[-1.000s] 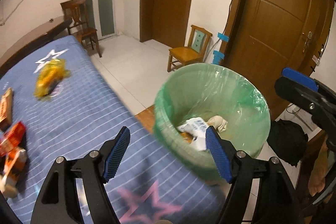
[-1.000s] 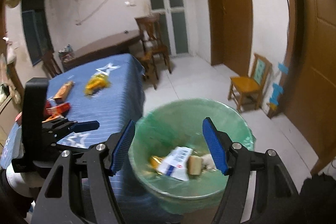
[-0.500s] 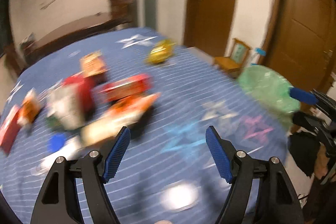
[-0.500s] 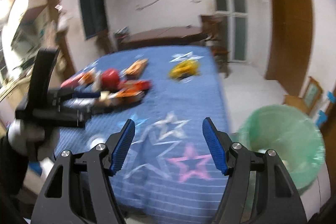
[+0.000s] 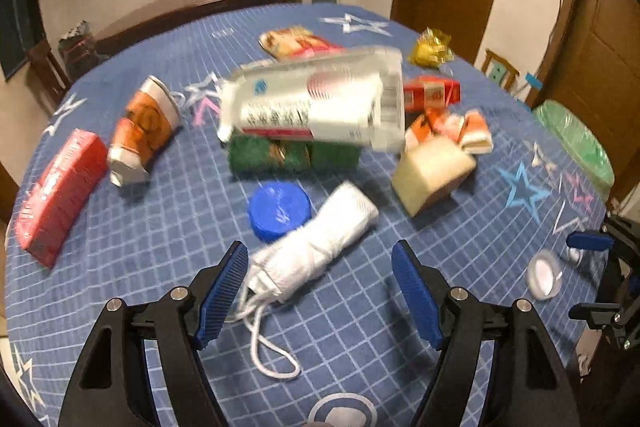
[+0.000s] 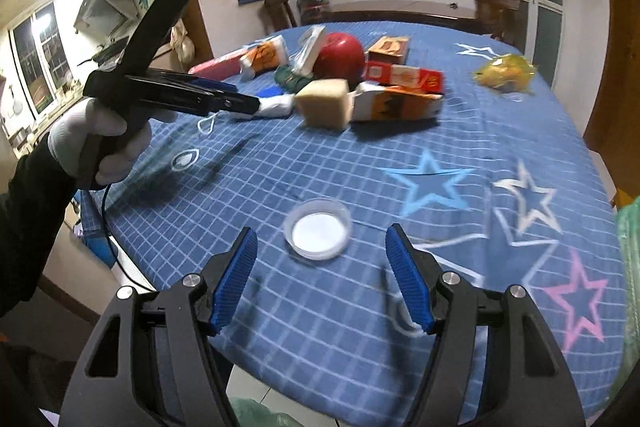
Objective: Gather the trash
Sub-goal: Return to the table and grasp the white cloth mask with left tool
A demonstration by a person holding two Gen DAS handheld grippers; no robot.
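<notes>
Left gripper [image 5: 318, 293]: jaws spread, nothing pinched.
Rolled face mask [image 5: 316, 247]: directly ahead of the left claw, its near end just inside the gap beside the left pad; long axis runs from near-left to far-right, ear loop trailing back between the fingers.
Blue lid [image 5: 279, 205]: just beyond the mask.
Right gripper [image 6: 322, 285]: jaws spread, empty.
Clear round lid [image 6: 318, 233]: flat on the tablecloth [image 6: 460, 131], just ahead of the right claw's gap, untouched.
Judgement: each claw is nearest its own piece.
</notes>
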